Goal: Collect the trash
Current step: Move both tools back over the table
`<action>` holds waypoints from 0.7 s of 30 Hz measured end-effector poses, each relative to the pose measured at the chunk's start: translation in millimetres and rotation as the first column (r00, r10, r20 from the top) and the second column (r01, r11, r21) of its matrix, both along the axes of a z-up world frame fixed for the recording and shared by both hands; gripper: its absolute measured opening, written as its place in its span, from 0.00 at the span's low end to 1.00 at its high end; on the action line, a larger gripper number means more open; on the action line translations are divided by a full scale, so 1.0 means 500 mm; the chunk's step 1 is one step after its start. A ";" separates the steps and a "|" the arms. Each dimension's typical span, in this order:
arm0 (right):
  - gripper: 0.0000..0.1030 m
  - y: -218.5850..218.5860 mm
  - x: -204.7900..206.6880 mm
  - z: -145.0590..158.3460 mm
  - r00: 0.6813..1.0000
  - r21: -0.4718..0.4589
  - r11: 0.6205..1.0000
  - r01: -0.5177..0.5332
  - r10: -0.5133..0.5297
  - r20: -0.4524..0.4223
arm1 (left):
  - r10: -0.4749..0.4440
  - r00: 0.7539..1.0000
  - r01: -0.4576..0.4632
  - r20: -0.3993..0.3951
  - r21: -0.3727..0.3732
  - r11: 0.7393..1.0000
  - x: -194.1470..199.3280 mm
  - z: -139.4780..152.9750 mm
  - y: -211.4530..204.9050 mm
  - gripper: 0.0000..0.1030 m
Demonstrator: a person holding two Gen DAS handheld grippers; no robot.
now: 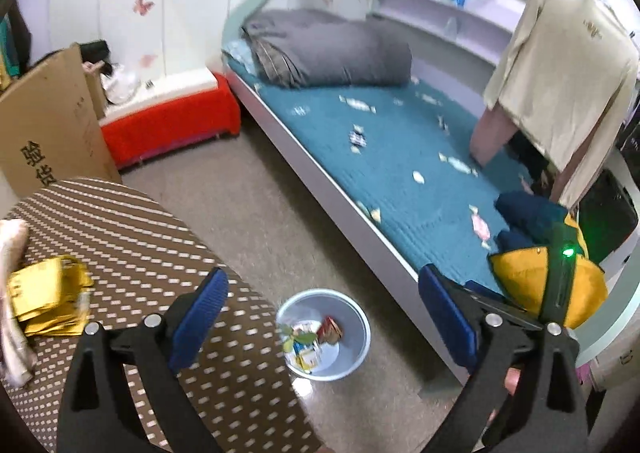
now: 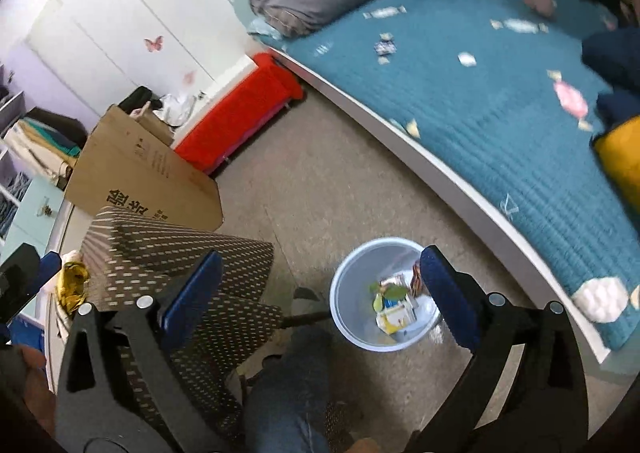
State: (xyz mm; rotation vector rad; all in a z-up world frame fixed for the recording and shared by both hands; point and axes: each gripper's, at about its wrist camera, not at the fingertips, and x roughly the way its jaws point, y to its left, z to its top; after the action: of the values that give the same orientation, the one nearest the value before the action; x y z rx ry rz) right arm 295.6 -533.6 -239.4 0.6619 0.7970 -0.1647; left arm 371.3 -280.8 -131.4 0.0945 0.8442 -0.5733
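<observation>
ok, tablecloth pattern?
Brown with rows of small white dashes. The tablecloth shows best in the left wrist view.

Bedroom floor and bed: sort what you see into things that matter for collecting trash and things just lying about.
For the job:
- bin on the floor, wrappers already inside
- scattered wrappers on the bed
- gold foil wrapper on the table

Just lying about:
- grey duvet
- cardboard box
- hanging shirt
- yellow garment

Bin [image 1: 352,317] on floor between table [image 1: 132,221] and bed [image 1: 400,157].
</observation>
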 end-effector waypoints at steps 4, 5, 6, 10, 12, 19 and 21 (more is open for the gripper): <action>0.94 0.062 -0.008 0.088 0.996 -0.052 0.998 -0.039 0.043 0.075 | 0.039 0.997 -0.037 0.071 -0.033 0.999 -0.029 0.043 0.061 0.93; 0.94 0.080 -0.009 0.111 0.994 -0.071 0.996 -0.052 0.058 0.092 | 0.048 0.995 -0.045 0.089 -0.037 0.998 -0.037 0.053 0.076 0.93; 0.94 0.096 -0.008 0.126 0.992 -0.083 0.995 -0.062 0.070 0.104 | 0.057 0.993 -0.053 0.106 -0.043 0.998 -0.044 0.063 0.092 0.93; 0.94 0.176 -0.007 0.206 0.978 -0.154 0.981 -0.115 0.139 0.158 | 0.107 0.980 -0.096 0.170 -0.073 0.993 -0.069 0.102 0.163 0.93; 0.94 0.205 -0.005 0.231 0.970 -0.176 0.974 -0.140 0.171 0.175 | 0.131 0.973 -0.116 0.189 -0.091 0.989 -0.080 0.116 0.197 0.93; 0.94 0.350 0.025 0.290 0.927 -0.269 0.927 -0.262 0.319 0.197 | 0.212 0.944 -0.192 0.252 -0.100 0.976 -0.091 0.138 0.338 0.93; 0.94 0.379 0.032 0.293 0.918 -0.283 0.916 -0.284 0.345 0.196 | 0.236 0.937 -0.219 0.259 -0.094 0.971 -0.091 0.136 0.380 0.93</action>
State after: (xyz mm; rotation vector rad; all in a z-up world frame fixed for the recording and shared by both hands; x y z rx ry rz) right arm 311.7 -344.2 -93.1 0.2985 0.6236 0.1107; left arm 325.7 -91.0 -63.2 0.0148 0.5620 -0.3577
